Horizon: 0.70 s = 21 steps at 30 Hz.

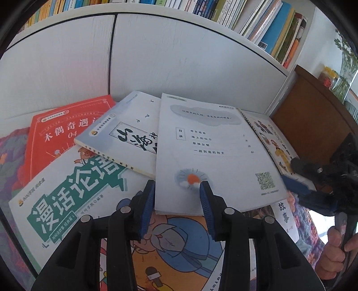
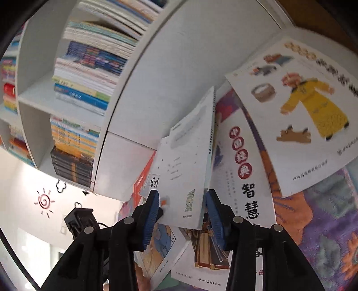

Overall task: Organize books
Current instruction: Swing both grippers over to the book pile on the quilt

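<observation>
Straddling white booklet [image 1: 212, 156] with both grippers, jaws part-open, pads not visibly clamping.
Left gripper [image 1: 176, 199], right gripper [image 2: 182, 208]; booklet's long axis runs toward the bookshelf [image 1: 201, 13].

Both wrist views close, angled down; share white booklet [image 1: 210, 156] [image 2: 188, 170], shelf.

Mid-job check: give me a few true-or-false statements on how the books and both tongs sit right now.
1. The white booklet with the square code lies on top of the pile. True.
2. The red book stands on the shelf. False: it lies flat, partly under other books.
3. The shelf above is bare. False: it is packed with books.
4. Both tongs are at the white booklet. True: the left tongs at its near edge, the right tongs at its side.
</observation>
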### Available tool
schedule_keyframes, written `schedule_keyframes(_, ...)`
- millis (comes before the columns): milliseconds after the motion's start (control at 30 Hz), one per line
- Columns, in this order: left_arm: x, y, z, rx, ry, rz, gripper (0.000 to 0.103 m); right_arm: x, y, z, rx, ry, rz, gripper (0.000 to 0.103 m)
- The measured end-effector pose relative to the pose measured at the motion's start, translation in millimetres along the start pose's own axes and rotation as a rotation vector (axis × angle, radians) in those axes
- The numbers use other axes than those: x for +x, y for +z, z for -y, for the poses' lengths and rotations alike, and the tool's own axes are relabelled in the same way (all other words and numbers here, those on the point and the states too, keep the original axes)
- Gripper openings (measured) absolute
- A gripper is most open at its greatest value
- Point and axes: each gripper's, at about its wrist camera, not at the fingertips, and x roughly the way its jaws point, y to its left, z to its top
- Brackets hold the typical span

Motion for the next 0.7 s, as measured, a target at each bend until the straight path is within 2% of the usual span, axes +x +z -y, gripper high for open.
schedule_keyframes(100, -0.2, 0.2, -1.9, -0.006, -0.018, -0.001, 0.036, 12.2, 0.4, 15.9, 0.065, -0.043, -0.047, 0.041)
schedule_keyframes(167, -0.9, -0.8, -1.6, -0.002, -0.025, -0.002, 0.036, 15.1, 0.7, 21.0, 0.076, -0.051, -0.059, 0.035)
schedule_keyframes(300, -1.4, -2.5, 0.2, 0.011, -0.017, 0.003, 0.036, 18.5, 2.2, 19.5, 0.068, -0.041, -0.077, 0.036)
schedule_keyframes(333, -1.6, -2.8, 0.1, 0.009, -0.019, 0.004, 0.036, 18.8, 2.2, 19.1, 0.071, -0.01, -0.082, 0.036)
schedule_keyframes(400, -1.9, -3.0, -1.4, 0.002, -0.028, 0.005, 0.036, 18.3, 2.2, 22.0, 0.108, 0.144, -0.098, 0.036)
schedule_keyframes(433, -2.3, -3.2, -2.2, -0.001, -0.033, 0.007, 0.036, 18.8, 1.9, 22.3, 0.123, 0.185, -0.099, 0.036)
schedule_keyframes(533, -2.5, -3.5, -1.6, 0.001, -0.037, 0.008, 0.036, 17.7, -0.5, 19.3, 0.093, 0.056, -0.052, 0.027)
schedule_keyframes(567, -2.6, -3.7, -1.0, 0.004, -0.034, 0.009, 0.036, 17.2, -2.2, 21.1, 0.112, 0.035, -0.015, 0.016)
schedule_keyframes(600, -2.5, -3.7, -0.5, 0.005, -0.033, 0.009, 0.036, 17.4, -3.2, 22.5, 0.123, 0.047, -0.001, 0.012)
schedule_keyframes(700, -2.4, -3.6, -0.9, 0.002, -0.037, 0.01, 0.036, 18.7, -4.8, 17.4, 0.103, 0.064, 0.001, 0.008)
